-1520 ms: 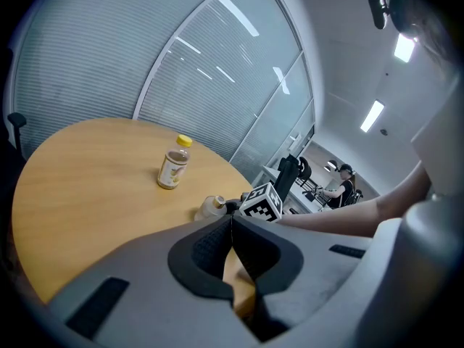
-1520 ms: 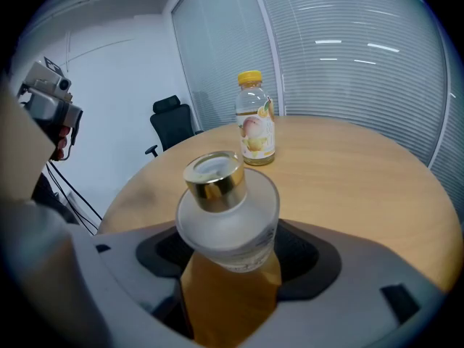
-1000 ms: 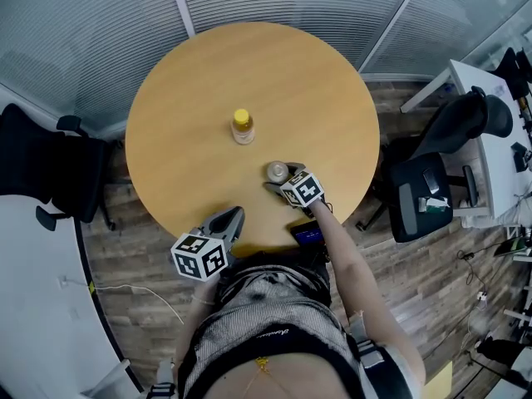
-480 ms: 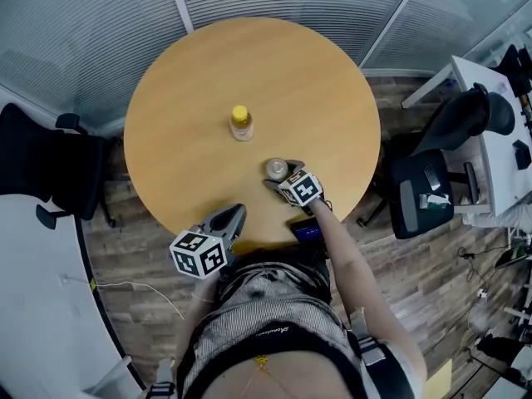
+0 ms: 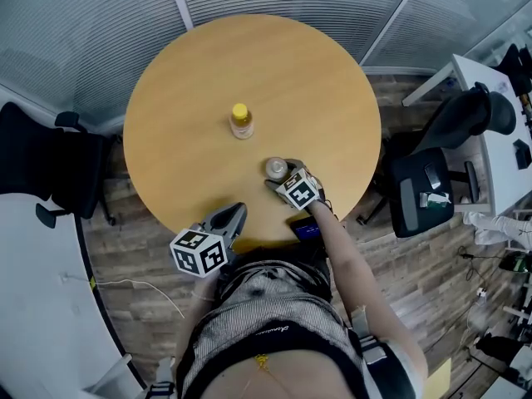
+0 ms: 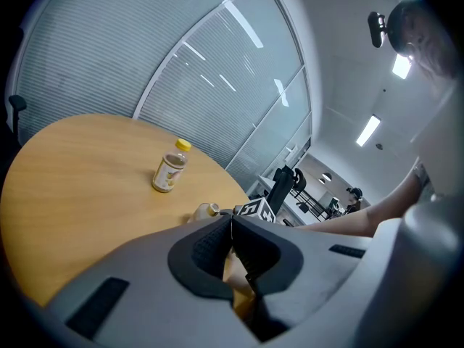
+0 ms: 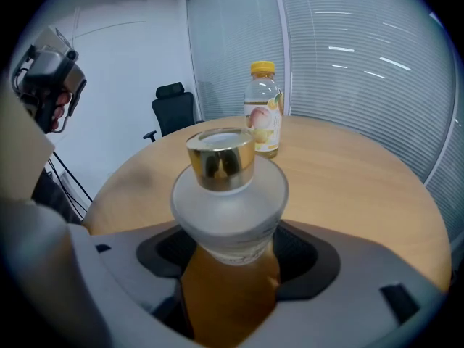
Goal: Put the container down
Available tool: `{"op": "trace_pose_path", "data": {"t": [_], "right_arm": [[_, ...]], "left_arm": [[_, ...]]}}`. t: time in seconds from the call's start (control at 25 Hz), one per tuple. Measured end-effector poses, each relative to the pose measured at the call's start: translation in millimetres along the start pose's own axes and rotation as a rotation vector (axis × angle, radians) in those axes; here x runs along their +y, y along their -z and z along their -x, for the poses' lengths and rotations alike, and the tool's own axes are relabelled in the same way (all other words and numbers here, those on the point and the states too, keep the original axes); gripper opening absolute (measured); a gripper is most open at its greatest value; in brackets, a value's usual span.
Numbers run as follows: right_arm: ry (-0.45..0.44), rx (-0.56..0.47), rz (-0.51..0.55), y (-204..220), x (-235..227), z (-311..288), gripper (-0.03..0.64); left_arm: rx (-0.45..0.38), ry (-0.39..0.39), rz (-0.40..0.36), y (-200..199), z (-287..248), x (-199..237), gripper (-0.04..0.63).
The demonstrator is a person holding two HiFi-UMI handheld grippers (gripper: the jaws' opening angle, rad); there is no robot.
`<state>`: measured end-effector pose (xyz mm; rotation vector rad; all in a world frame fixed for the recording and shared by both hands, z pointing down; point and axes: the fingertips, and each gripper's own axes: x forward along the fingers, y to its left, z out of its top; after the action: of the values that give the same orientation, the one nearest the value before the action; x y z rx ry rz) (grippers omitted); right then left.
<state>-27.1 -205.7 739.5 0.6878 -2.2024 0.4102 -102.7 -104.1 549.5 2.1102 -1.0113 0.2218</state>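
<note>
A round wooden tabletop fills the scene. At its near edge, the left gripper has its jaws pressed together on nothing. To the right, the right gripper has its jaws clasping an upright frosted, gold-capped container. A yellow-capped bottle stands farther off, mid-table.

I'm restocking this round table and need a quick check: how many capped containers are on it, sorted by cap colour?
Yellow cap: 1, the clear bottle
Gold cap: 1, the frosted container
Total: 2
</note>
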Motion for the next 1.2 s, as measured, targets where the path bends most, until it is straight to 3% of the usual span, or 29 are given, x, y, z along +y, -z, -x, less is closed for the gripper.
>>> {"op": "trace_pose_path", "data": {"t": [0.32, 0.6, 0.8, 1.04, 1.2], "right_arm": [[-0.053, 0.021, 0.032, 4, 4, 7, 0.345], [-0.034, 0.046, 0.155, 12, -8, 29, 0.345], [-0.066, 0.052, 0.240, 13, 0, 53, 0.344], [-0.071, -0.005, 0.246, 3, 12, 79, 0.175], [-0.061, -0.056, 0.303, -11, 20, 98, 0.074]], "left_arm": [[-0.012, -0.002, 0.002, -3, 1, 3, 0.021], [-0.010, 0.007, 0.005, -3, 1, 4, 0.021], [-0.003, 0.008, 0.006, 1, 1, 4, 0.021], [-0.002, 0.013, 0.002, -1, 2, 5, 0.021], [-0.002, 0.017, -0.013, -3, 0, 4, 0.021]]}}
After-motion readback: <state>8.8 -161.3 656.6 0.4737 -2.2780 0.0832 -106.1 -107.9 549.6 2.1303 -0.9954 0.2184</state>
